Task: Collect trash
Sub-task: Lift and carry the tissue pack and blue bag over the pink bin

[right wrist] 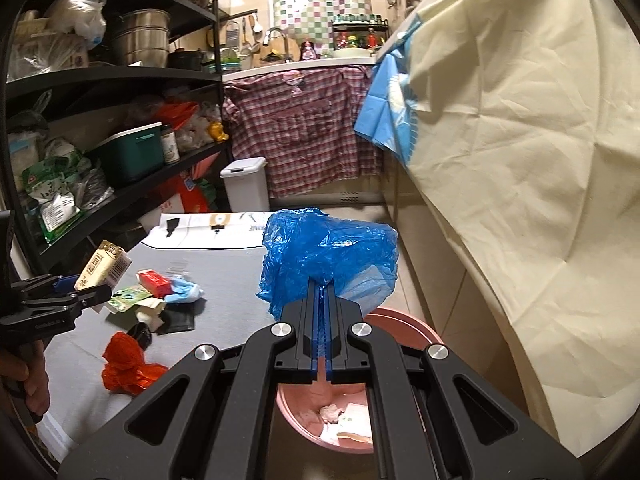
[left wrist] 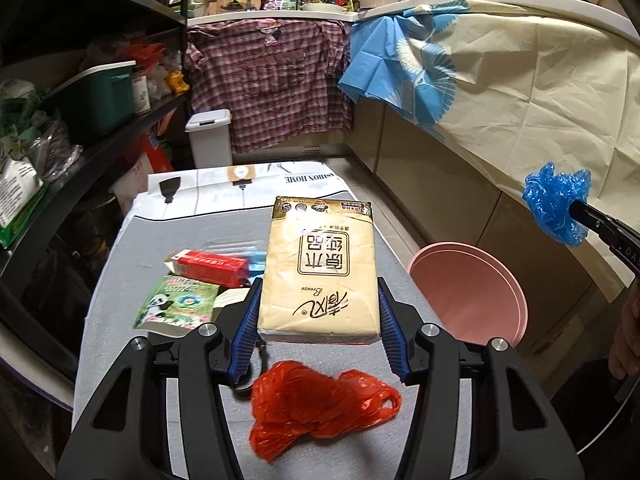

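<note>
My right claw [right wrist: 322,300] is clamped on a crumpled blue bag [right wrist: 328,256] above the pink bin [right wrist: 400,322]; my left claw [left wrist: 318,320] grips a tissue pack [left wrist: 320,264]. Next, I judge, releasing the bag.

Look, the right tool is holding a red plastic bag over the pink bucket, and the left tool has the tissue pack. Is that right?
Not quite. The bag in the right tool is blue, not red, as the right wrist view shows. The red plastic bag lies on the table. The rest holds: it hangs above the pink bucket, and the left tool grips the tissue pack.
</note>
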A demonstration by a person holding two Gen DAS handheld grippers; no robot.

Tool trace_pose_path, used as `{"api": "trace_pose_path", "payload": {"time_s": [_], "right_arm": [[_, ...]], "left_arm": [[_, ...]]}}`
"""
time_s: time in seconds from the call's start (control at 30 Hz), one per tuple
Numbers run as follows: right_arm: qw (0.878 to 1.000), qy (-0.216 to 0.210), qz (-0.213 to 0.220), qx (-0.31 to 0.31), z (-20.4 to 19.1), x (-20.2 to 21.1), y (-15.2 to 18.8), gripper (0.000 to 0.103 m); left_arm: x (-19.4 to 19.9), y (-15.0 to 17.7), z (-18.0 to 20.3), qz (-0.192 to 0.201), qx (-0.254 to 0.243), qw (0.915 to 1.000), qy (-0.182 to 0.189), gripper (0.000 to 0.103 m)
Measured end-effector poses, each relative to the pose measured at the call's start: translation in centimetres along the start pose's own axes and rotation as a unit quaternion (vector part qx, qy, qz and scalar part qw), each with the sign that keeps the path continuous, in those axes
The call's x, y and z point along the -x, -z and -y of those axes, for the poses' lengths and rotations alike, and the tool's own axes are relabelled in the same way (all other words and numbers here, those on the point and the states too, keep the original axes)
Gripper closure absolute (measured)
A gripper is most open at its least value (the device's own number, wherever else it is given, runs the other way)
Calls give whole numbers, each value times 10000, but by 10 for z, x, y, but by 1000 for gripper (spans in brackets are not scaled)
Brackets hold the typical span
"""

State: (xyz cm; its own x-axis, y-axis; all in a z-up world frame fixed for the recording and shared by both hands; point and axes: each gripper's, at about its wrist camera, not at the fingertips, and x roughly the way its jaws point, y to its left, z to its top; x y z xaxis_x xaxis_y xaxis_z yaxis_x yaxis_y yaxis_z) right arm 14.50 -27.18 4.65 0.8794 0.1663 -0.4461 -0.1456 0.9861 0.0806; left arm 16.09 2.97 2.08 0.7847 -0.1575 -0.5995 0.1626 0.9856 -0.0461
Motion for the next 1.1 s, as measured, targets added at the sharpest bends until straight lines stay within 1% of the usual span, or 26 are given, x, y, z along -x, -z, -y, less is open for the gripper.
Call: {"api": "trace_pose_path", "payload": {"time_s": [0.47, 0.77, 0.9, 1.1], "right_arm": [[9991, 348, -130, -199, 33, -11, 16, 101], [9977, 438, -166, -496, 50, -17, 21, 101], [9971, 462, -208, -575, 53, -20, 22, 101], [9964, 493, -289, -634, 57, -26, 24, 101]], "left_arm": [[-21, -9, 33, -68, -144, 9996, 219, 50], [-36, -15, 60, -114, -252, 9989, 386, 50], [-41, -19, 70, -105, -272, 9982, 524, 50], [-51, -22, 91, -109, -396, 9956, 847, 50]]}}
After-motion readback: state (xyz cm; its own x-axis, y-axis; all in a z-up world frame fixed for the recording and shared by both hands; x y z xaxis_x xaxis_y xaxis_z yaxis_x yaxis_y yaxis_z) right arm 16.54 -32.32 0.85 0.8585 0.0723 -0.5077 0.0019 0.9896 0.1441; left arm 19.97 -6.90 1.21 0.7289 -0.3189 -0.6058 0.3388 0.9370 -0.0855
